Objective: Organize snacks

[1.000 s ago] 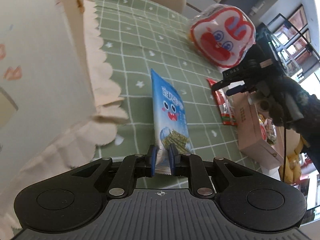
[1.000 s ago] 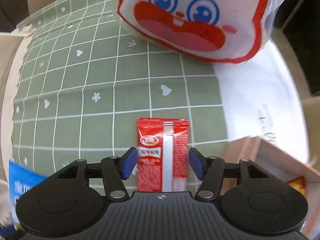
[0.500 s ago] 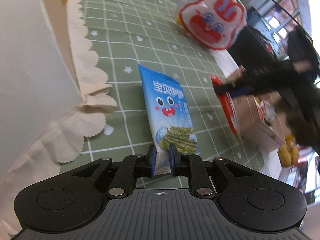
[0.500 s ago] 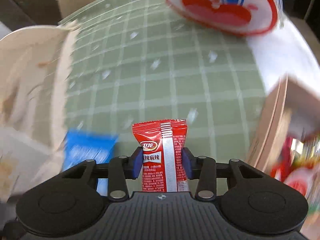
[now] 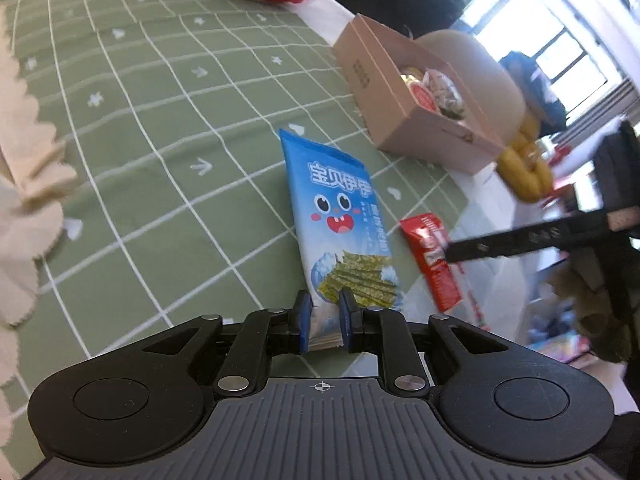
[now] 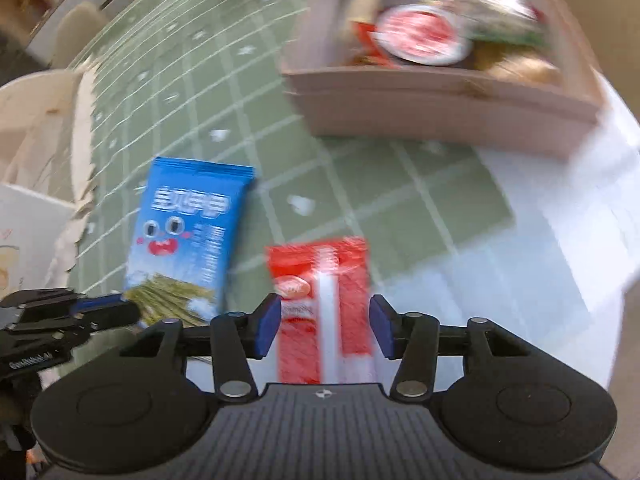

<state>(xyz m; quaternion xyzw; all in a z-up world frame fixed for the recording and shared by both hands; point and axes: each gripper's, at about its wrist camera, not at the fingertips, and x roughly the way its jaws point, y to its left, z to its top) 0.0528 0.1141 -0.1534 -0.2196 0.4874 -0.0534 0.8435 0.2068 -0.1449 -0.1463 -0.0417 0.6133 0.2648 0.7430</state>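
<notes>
Left gripper [image 5: 323, 322]: jaws opening, blue seaweed packet [image 5: 340, 216] between the pads, grip loosening on its near end.
Right gripper [image 6: 323, 330]: jaws opening, clear of the red snack packet [image 6: 322, 308] that lay between them; released.
Packets: side by side at the edge of the green checked cloth [image 5: 160, 120].
Long axes: both ran straight away from their grippers.
Snack box [image 6: 440, 92]: beyond both, nearer the right gripper, so probably its destination.

Left gripper [image 5: 324, 318], jaws opening around blue seaweed packet [image 5: 340, 220] on green checked cloth [image 5: 160, 140]. Beside it, red packet [image 5: 432, 256]. Beyond, open cardboard box [image 5: 404, 120] of snacks.
</notes>
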